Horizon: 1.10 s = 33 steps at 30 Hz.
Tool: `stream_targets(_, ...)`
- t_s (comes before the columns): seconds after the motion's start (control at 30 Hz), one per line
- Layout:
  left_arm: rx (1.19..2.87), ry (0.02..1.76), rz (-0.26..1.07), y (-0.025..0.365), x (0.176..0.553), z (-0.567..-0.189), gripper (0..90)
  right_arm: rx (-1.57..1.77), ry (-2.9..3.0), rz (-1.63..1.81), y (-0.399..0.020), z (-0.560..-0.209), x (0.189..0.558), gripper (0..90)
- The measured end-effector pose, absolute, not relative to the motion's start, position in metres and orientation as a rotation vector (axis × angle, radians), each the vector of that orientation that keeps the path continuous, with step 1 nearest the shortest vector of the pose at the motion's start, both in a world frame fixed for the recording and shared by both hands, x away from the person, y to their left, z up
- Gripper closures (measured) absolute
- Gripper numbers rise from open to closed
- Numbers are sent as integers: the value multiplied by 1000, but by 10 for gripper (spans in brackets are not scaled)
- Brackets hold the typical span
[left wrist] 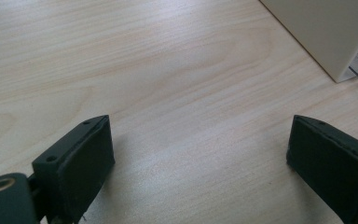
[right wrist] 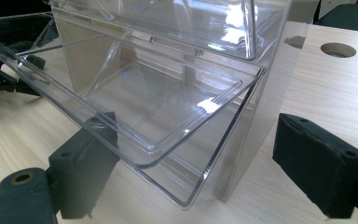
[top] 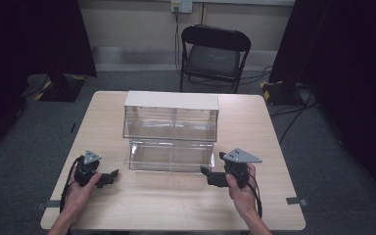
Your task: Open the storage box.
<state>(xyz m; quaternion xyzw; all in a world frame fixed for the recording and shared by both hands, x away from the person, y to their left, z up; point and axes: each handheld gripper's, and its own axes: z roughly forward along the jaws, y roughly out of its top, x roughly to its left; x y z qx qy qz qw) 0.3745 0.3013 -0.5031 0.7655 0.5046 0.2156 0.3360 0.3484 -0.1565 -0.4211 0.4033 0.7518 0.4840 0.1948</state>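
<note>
A clear plastic two-tier bin [top: 171,122] with a white top stands at the middle of the wooden table [top: 142,205]. Its lower drawer [top: 169,155] is tilted open toward me and looks empty. My right gripper [top: 213,164] is open at the drawer's right front corner. In the right gripper view the drawer's front lip [right wrist: 140,140] reaches between the spread jaws of that gripper [right wrist: 191,161], just in front of the left pad. My left gripper [top: 109,177] is open over bare table, left of the drawer. The left gripper view has its jaws [left wrist: 200,154] wide apart and the bin's white corner [left wrist: 326,32] beyond.
A black folding chair [top: 214,54] stands behind the table. Dark curtains hang at both sides, and cables lie on the grey floor. A round hole [right wrist: 338,49] is cut in the tabletop to the right of the bin. Bare table lies in front of the bin.
</note>
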Motion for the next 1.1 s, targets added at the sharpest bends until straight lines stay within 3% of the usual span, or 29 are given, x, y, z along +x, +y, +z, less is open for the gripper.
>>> stream_targets(1.1,1996,1316,563,301,374,-503,68,1145,2073,1384,-159,-413,352,136)
